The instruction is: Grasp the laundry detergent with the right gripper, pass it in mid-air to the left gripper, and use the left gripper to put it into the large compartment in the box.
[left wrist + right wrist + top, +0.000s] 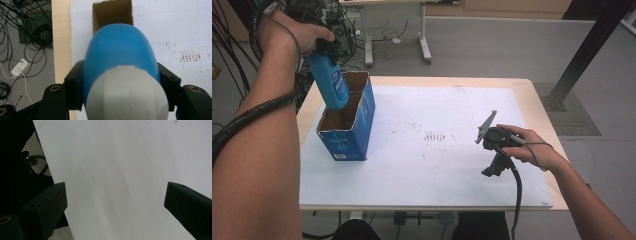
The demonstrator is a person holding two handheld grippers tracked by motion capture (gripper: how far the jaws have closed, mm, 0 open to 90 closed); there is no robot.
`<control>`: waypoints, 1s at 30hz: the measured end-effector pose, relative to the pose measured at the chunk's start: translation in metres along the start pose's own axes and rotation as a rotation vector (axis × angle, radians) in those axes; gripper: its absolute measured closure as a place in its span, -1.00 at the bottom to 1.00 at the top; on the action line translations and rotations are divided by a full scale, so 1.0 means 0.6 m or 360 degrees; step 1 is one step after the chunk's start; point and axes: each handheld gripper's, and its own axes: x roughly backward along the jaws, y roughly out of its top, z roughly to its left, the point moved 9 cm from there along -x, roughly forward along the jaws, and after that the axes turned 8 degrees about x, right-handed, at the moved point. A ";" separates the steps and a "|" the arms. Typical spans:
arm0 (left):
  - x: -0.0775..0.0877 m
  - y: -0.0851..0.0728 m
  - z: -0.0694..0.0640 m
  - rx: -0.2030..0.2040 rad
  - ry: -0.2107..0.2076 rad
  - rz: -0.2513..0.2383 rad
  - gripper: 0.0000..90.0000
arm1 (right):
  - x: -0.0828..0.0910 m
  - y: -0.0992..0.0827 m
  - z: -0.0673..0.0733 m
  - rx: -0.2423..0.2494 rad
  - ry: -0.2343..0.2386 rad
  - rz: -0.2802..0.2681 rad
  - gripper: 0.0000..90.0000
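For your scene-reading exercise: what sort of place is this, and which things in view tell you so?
Probably a lab or workshop set up for recording. A plain table with a white sheet stands on a grey floor, loose cables lie beside it, and the left gripper lowers a blue bottle into a cardboard box.

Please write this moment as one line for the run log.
left gripper: shut on bottle | bottle: over box, bottom inside | right gripper: open, holding nothing, over table

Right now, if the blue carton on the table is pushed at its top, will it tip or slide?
The blue carton looks tall and narrow, so a push near its open top would probably tip it. It seems light cardboard, likely to slide on the smooth white sheet. The blue bottle in the left claw, once inside, may steady it.
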 end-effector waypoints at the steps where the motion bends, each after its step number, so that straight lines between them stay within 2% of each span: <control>1: -0.005 -0.002 0.000 -0.0010 0.0005 0.0013 -0.16 | 0.000 0.000 0.000 0.0004 0.0002 -0.0002 -0.89; 14: -0.068 -0.018 0.001 -0.0004 0.0001 0.0072 -0.16 | 0.001 -0.003 -0.001 -0.0010 -0.0003 -0.0017 -0.89; 27: -0.129 -0.030 0.000 -0.0001 -0.0026 0.0107 -0.16 | -0.002 -0.004 0.001 -0.0014 0.0003 0.0006 -0.89; 30: -0.143 -0.037 0.001 -0.0010 -0.0022 0.0135 -0.16 | -0.004 -0.004 0.001 -0.0018 0.0006 0.0007 -0.89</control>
